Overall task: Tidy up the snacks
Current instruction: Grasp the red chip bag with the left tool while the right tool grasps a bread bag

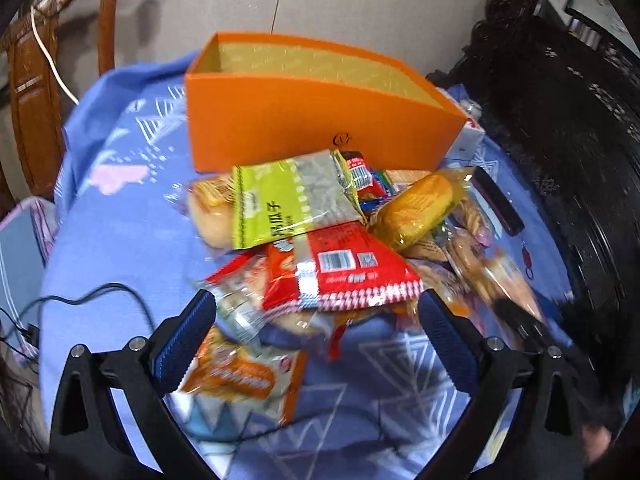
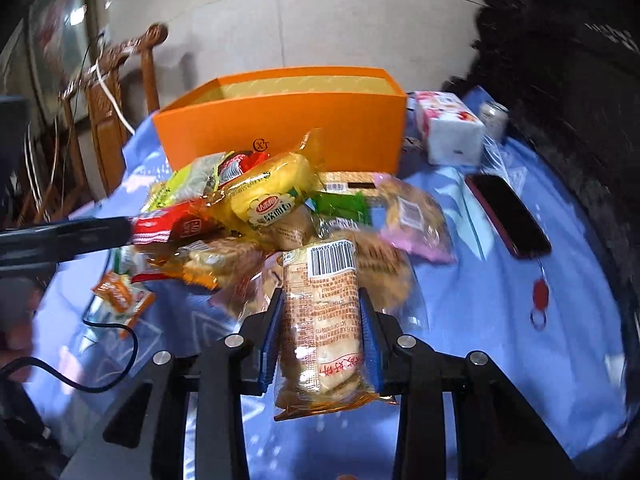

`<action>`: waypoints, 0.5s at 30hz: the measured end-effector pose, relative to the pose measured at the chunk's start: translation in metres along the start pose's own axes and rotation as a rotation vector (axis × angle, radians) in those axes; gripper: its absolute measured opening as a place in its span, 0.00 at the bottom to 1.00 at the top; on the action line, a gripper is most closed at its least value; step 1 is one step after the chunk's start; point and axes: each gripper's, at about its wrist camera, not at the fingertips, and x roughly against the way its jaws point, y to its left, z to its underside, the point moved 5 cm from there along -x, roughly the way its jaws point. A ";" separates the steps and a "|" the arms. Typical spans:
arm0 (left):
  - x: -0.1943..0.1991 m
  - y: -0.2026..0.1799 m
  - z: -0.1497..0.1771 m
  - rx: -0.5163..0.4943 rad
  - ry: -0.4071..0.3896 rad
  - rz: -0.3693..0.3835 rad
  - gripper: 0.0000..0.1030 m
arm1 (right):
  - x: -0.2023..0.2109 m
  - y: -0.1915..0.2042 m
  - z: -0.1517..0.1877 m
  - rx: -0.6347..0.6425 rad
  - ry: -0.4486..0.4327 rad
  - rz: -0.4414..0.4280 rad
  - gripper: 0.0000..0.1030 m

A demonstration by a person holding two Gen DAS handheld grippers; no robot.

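The snack pile (image 2: 280,216) lies on the blue patterned cloth (image 1: 120,240) of the table, just in front of the open orange box (image 1: 320,120), which stands upright with nothing visible inside it. On top of the heap sit a green packet (image 1: 288,204), a red packet (image 1: 344,272) with a barcode facing up, and a yellow-wrapped bun (image 1: 420,208); a small orange sachet (image 1: 240,376) lies apart on the near side. The right tool (image 2: 322,312) is clamped on a clear pack of biscuits (image 2: 320,312), its blue pads pressing both long sides, the barcode end pointing toward the pile. The left tool (image 1: 316,320) is spread wide with nothing between its fingers, hanging at the near edge of the pile, with the red packet's serrated end between the tips; whether it touches is unclear. To the right of the box stand a white tissue pack (image 2: 448,132) and a can (image 2: 494,118), with a dark phone (image 2: 508,216) lying nearer on the cloth and a red key tag (image 2: 540,292) close by. A carved wooden chair (image 1: 44,80) stands behind the table on the left, and a black cable (image 2: 120,344) trails over the cloth.
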 end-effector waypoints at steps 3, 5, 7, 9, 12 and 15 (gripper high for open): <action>-0.027 -0.005 -0.004 0.026 0.041 -0.011 0.96 | 0.010 -0.001 0.007 -0.040 -0.003 -0.020 0.34; -0.036 -0.007 -0.005 0.038 0.049 -0.008 0.96 | 0.013 -0.001 0.010 -0.052 -0.004 -0.027 0.34; -0.040 -0.012 -0.007 0.028 0.037 -0.019 0.96 | 0.013 0.000 0.012 -0.055 -0.002 -0.028 0.35; -0.043 -0.014 -0.008 0.035 0.052 -0.027 0.96 | 0.012 0.001 0.014 -0.063 -0.003 -0.033 0.35; -0.038 -0.013 -0.009 0.092 0.060 0.011 0.96 | 0.013 0.002 0.016 -0.084 -0.004 -0.056 0.35; -0.037 -0.009 -0.011 0.150 0.066 0.029 0.96 | 0.013 0.005 0.018 -0.086 -0.007 -0.069 0.35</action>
